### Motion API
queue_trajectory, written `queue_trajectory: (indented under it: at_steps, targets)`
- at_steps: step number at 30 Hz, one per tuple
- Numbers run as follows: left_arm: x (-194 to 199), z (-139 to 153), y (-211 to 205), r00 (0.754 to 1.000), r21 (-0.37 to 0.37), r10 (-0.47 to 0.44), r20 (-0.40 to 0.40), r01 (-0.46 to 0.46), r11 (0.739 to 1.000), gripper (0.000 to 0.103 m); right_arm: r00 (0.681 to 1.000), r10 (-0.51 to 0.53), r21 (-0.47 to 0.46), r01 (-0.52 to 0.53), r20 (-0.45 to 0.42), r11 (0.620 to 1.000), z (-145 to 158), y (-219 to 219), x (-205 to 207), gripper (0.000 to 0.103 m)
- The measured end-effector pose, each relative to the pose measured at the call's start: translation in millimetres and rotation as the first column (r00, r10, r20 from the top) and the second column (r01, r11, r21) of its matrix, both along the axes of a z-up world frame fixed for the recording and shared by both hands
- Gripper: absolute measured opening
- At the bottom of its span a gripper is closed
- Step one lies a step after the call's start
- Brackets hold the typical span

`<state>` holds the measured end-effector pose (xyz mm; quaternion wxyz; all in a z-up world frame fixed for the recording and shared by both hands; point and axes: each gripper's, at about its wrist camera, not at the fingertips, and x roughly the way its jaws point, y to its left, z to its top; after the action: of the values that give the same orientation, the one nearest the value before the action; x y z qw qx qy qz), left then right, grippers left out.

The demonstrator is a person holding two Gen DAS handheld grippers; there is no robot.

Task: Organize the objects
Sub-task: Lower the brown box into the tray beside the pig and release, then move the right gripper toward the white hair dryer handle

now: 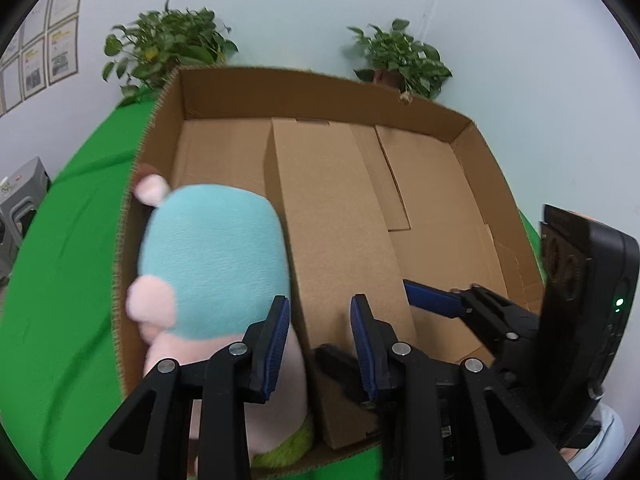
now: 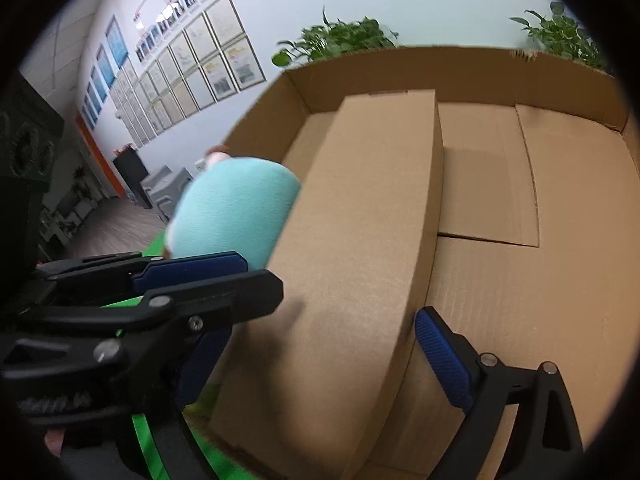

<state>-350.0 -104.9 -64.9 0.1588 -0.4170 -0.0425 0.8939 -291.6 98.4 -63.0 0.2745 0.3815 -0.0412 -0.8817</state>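
Note:
A plush toy [image 1: 216, 256] with a teal body and pink limbs lies in the left part of a large open carton [image 1: 280, 84], against its left wall. A long closed cardboard box [image 1: 340, 220] lies in the carton's middle. My left gripper [image 1: 321, 300] hovers over the toy's lower right edge, its jaws narrow, and I see nothing pinched between the pads. In the right wrist view the toy [image 2: 236, 212] shows blurred beyond the left gripper's fingers. My right gripper [image 2: 320, 328] stands wide open astride the near end of the long box [image 2: 360, 220], pads close to its sides.
The carton sits on a green cloth [image 1: 72, 260]. Loose cardboard flaps [image 1: 424, 184] cover the floor of its right half. Two potted plants [image 1: 172, 44] [image 1: 400, 56] stand behind it by the wall. Framed pictures [image 2: 192, 64] hang on the left wall.

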Motion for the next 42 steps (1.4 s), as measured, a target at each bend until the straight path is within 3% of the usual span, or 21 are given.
queue_trajectory:
  at_steps: [5,7,9,11,17,21,26,30,42]
  targets:
    - [39,23,-7,0.995,-0.029,0.015,-0.098,-0.018,0.999,0.033,0.996,-0.059,0.093,0.065,-0.068,0.994,22,11,31,0.093]
    - [61,34,-7,0.985,-0.049,0.024,-0.170,-0.033,0.998,0.050,0.992,-0.081,0.116,0.093,-0.099,0.989,31,18,49,0.094]
    - [90,43,-7,0.963,-0.053,0.066,-0.261,-0.082,0.995,0.088,0.984,-0.103,0.134,0.122,-0.143,0.983,41,24,70,0.100]
    - [120,50,-4,0.934,-0.041,0.097,-0.345,-0.119,0.992,0.101,0.970,-0.140,0.150,0.171,-0.197,0.974,47,30,93,0.103]
    - [189,59,23,0.883,-0.027,0.088,-0.461,-0.113,0.993,0.102,0.936,-0.216,0.180,0.271,-0.277,0.945,53,46,140,0.103]
    - [219,62,35,0.872,-0.014,0.092,-0.481,-0.113,0.994,0.102,0.920,-0.250,0.153,0.306,-0.302,0.940,56,54,161,0.103]
    - [239,60,41,0.886,0.008,0.107,-0.451,-0.116,0.993,0.102,0.908,-0.284,0.131,0.335,-0.307,0.933,54,61,180,0.103]
    - [247,58,49,0.892,-0.016,0.098,-0.442,-0.117,0.993,0.102,0.910,-0.286,0.133,0.337,-0.301,0.932,50,62,186,0.103]
    - [242,50,53,0.901,0.003,0.117,-0.419,-0.127,0.992,0.102,0.909,-0.306,0.130,0.353,-0.284,0.926,36,66,188,0.103]
